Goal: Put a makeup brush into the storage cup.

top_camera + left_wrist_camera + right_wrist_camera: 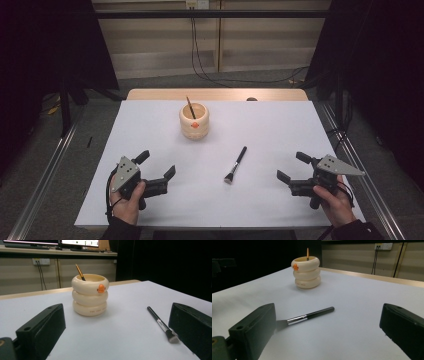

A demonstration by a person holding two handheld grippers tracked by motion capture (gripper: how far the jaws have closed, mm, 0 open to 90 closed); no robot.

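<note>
A cream ringed holder [194, 121] [90, 295] [306, 272] with a small orange mark stands at the table's far middle, with a thin brush handle [190, 107] [80, 272] sticking out of it. A black makeup brush [236, 163] [161, 323] [305, 316] lies flat on the white table between the holder and the front edge, bristles toward me. My left gripper [156, 164] [117, 335] rests open at the front left, well left of the brush. My right gripper [293, 166] [327, 335] rests open at the front right, with nothing between its jaws.
The white tabletop [150, 130] ends in a wooden strip [220, 94] at the far edge. Metal rails [45, 175] run along both sides on the floor. Cables [200, 55] hang behind the table.
</note>
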